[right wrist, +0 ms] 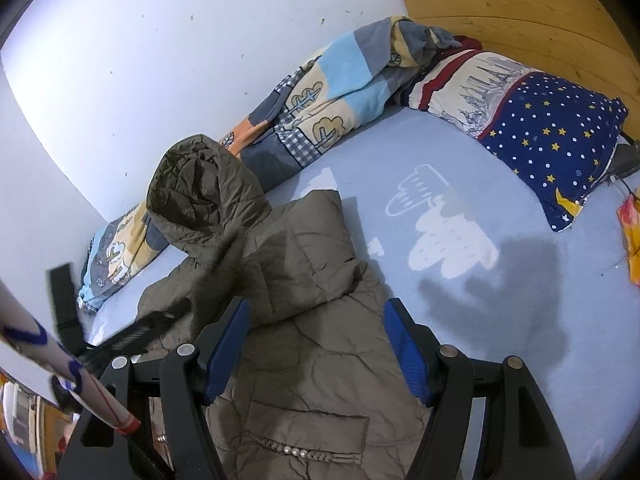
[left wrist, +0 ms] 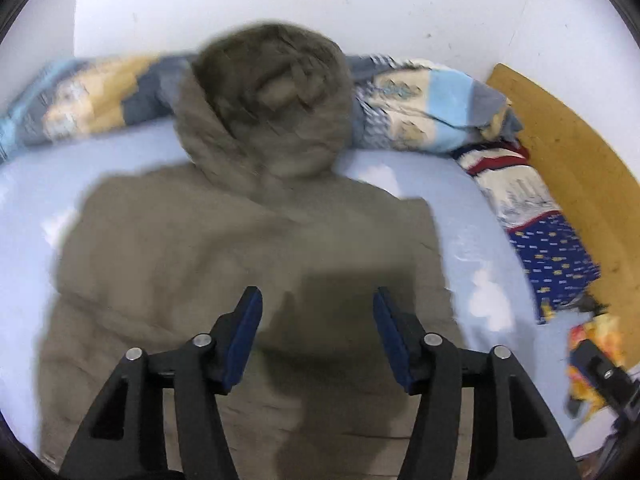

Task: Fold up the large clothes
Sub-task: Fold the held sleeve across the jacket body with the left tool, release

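The jaws of both the left gripper (left wrist: 318, 336) and right gripper (right wrist: 316, 350) stood spread and empty over the quilted olive hooded coat (right wrist: 304, 320) (hood (left wrist: 272, 100) farthest away), lying lengthwise ahead on the pale-blue bed (right wrist: 460, 184).

A large olive-brown quilted hooded coat (right wrist: 304, 360) lies spread flat on a pale blue bed sheet (right wrist: 500, 320). Its hood (right wrist: 200, 196) points toward the wall and stands puffed up, resting against a rumpled patchwork blanket (right wrist: 320, 112). One sleeve (right wrist: 308, 256) is folded inward across the body, its cuff end lying near the coat's edge. A pocket flap trimmed with a row of small pearl beads (right wrist: 296, 450) shows on the near part. In the left wrist view the coat is motion-blurred.
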